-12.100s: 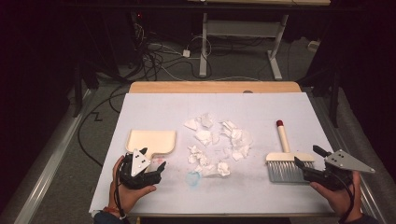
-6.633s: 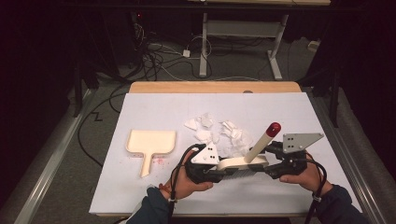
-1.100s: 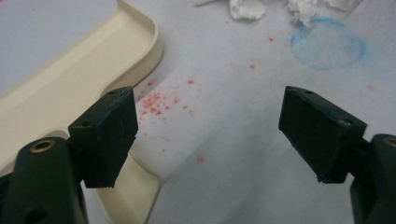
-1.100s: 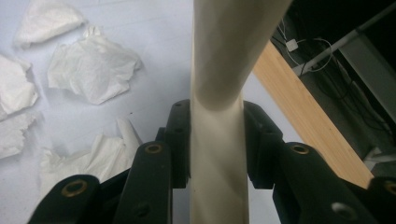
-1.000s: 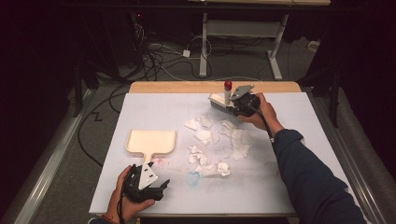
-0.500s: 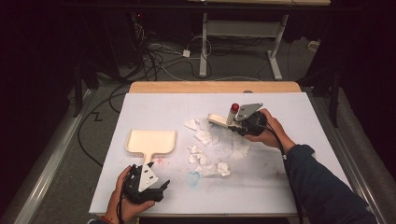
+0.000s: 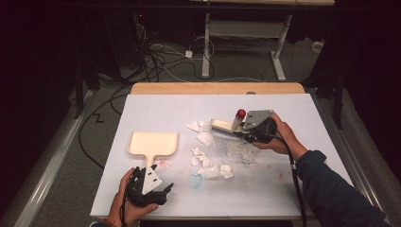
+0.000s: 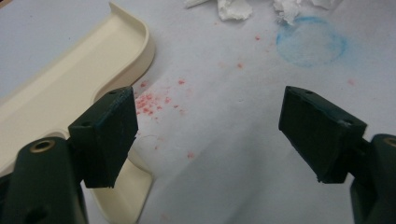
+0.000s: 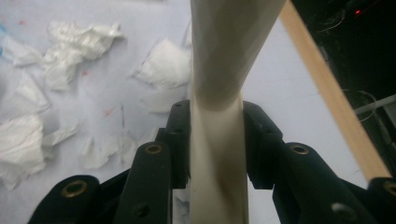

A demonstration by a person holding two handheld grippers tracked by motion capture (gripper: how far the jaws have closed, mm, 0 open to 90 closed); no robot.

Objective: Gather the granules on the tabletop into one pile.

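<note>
Right gripper (image 7: 246, 131) has dragged the brush (image 7: 226, 128) nearer the paper scraps (image 7: 210, 156).

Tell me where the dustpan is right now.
In the high view the dustpan lies flat on the table's left half, left of the paper scraps, its handle pointing toward the open left gripper just below it.

Left parked near, right stretched out far

My left gripper (image 7: 158, 193) rests at the near left edge, held in my left hand (image 7: 127, 198), its jaws standing wide apart with nothing between them. My right arm reaches far across, sleeve to the wrist, right gripper (image 7: 246, 134) clamped tight around a handle (image 9: 217, 140).
</note>
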